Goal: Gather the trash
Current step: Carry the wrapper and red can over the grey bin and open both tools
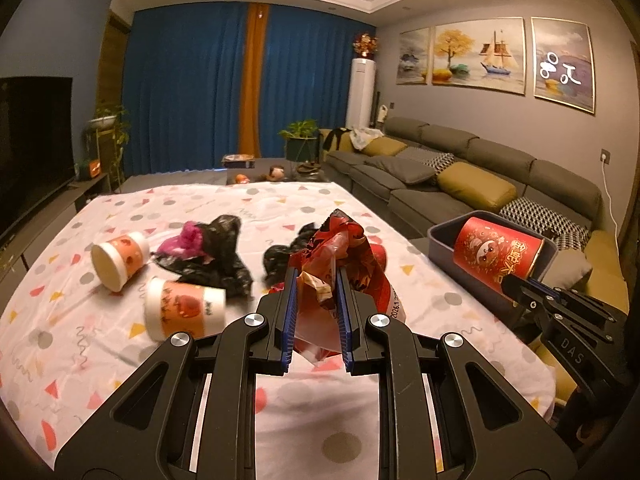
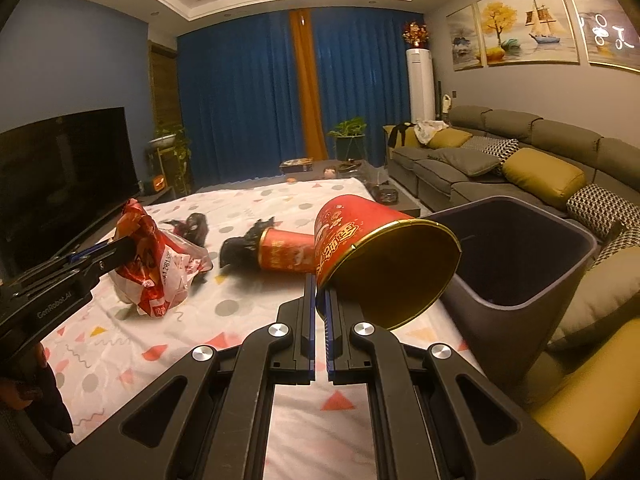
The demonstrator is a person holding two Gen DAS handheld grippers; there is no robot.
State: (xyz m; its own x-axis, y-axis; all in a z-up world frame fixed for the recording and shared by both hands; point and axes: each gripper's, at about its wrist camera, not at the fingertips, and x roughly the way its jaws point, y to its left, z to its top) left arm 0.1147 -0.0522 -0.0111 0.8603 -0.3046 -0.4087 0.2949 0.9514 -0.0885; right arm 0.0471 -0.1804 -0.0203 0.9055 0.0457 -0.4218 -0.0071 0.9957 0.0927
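My left gripper [image 1: 317, 280] is shut on a red and white snack bag [image 1: 352, 256], held above the patterned table; the bag also shows in the right wrist view [image 2: 156, 264]. My right gripper [image 2: 320, 288] is shut on the rim of a red paper cup [image 2: 372, 256] with a gold inside, held tilted beside the dark grey bin [image 2: 520, 256]. In the left wrist view this cup [image 1: 496, 252] hangs over the bin [image 1: 444, 236]. Another red cup [image 2: 286, 256] lies on the table.
Two orange-and-white cups [image 1: 120, 256] [image 1: 184, 308] and crumpled black bags [image 1: 216, 256] lie on the cloth-covered table [image 1: 120, 360]. A grey sofa [image 2: 520, 160] runs along the right. A TV [image 2: 60, 180] stands at the left.
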